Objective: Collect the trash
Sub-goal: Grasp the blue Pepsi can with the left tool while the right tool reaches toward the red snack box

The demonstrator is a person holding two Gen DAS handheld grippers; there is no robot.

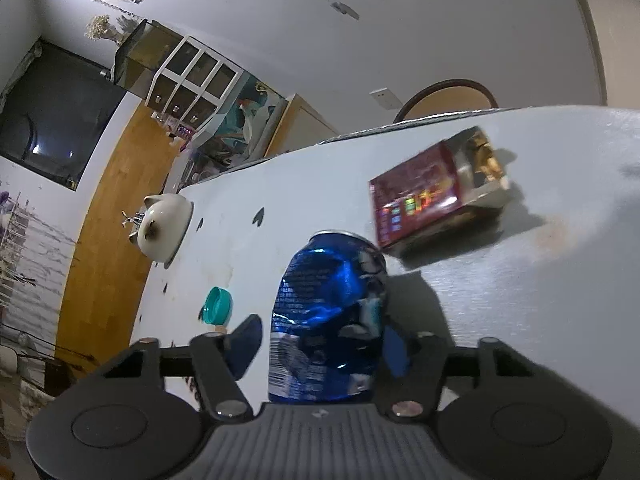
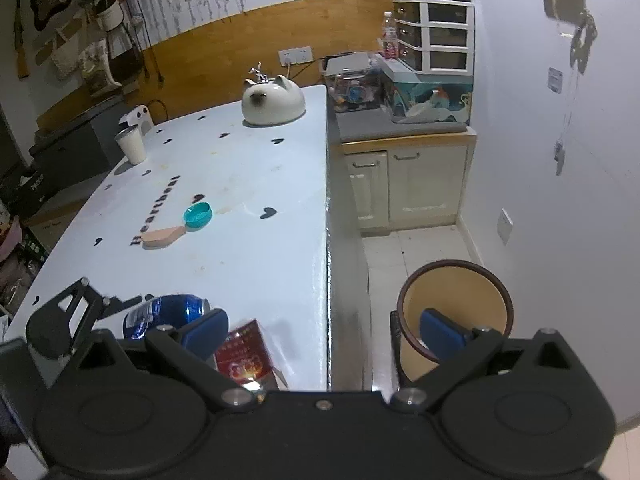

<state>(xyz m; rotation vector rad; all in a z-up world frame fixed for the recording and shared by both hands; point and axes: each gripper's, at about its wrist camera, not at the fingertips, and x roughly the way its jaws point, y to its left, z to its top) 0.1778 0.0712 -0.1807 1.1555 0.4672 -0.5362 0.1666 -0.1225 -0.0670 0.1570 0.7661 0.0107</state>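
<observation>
A dented blue can [image 1: 328, 312] lies on its side on the white table [image 1: 500, 320], between the jaws of my left gripper [image 1: 320, 344]. The right pad sits against the can. A sliver of table shows between the left pad and the can, so the jaws are open. Beyond the can lies an opened red carton [image 1: 424, 200]. In the right wrist view the can [image 2: 168, 312] and carton [image 2: 244, 352] lie at the near table edge. My right gripper [image 2: 324, 332] stands wide open and empty above that edge. A tan bin [image 2: 460, 288] stands on the floor to the right.
A teal cap [image 2: 198, 214] and a pink wedge [image 2: 162, 237] lie mid-table. A white cat-shaped dish [image 2: 272, 104] sits at the far edge, and a white cup [image 2: 131, 145] at the far left. Cabinets [image 2: 404, 188] stand beyond the table's right side.
</observation>
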